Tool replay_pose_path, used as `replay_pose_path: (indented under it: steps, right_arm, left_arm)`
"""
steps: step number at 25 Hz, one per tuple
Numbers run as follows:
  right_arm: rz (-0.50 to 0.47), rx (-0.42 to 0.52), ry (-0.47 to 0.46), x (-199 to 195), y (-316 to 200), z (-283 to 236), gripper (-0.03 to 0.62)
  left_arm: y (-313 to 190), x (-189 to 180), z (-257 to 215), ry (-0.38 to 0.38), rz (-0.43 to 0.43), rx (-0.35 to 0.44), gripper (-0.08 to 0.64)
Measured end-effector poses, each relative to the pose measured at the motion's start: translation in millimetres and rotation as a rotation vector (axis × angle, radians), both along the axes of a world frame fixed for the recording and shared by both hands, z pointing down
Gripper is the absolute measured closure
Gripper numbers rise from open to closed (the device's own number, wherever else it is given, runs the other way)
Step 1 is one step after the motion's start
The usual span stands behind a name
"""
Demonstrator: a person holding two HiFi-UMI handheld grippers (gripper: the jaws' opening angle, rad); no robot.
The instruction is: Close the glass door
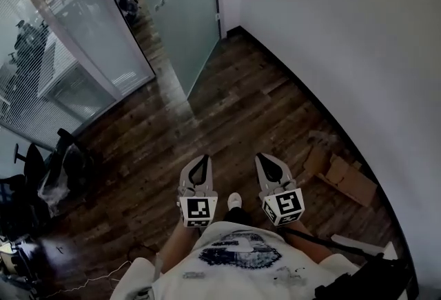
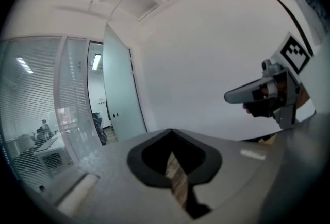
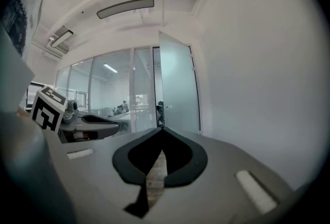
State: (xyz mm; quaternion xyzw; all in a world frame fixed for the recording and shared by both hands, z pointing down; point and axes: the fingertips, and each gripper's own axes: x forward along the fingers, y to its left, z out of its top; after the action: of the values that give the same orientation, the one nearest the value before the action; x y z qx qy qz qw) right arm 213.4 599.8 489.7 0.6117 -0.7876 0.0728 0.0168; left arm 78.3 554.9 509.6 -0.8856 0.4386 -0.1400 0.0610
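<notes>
Glass door (image 1: 180,16) ajar, well ahead of left gripper (image 1: 205,158) and right gripper (image 1: 262,156), both closed

No legible txt; shirt (image 1: 241,254) print too blurry.

- The glass door (image 1: 180,12) is frosted and stands ajar at the top, next to the white wall (image 1: 344,50); beside it on the left runs a glass partition (image 1: 76,43) with blinds behind
- Dark wooden floor (image 1: 227,112) fills the middle; flattened cardboard (image 1: 348,180) lies by the wall at right; dark chairs (image 1: 31,171) crowd the left edge
- The left gripper (image 1: 205,157) and right gripper (image 1: 260,155) point forward side by side, well short of the door, each with its tips together; a white shoe (image 1: 234,201) shows between them
</notes>
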Motion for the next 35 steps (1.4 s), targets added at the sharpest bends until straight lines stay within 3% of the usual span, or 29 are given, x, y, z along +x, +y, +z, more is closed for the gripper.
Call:
replay_pose_path:
  steps: [17, 27, 35]
  right_arm:
    - [0.057, -0.014, -0.003, 45.4, -98.5, 9.7, 0.588]
    - [-0.059, -0.008, -0.022, 66.5, -184.2, 19.0, 0.587]
    - [-0.163, -0.019, -0.011, 123.2, -269.0, 10.1, 0.586]
  left_arm:
    - [-99.4, 56.9, -6.6, 0.017, 0.082, 0.019, 0.558]
    - [-162.4, 76.2, 6.8, -0.006, -0.028, -0.002, 0.558]
    - [-235.7, 142.8, -5.4, -0.003, -0.088, -0.014, 0.558]
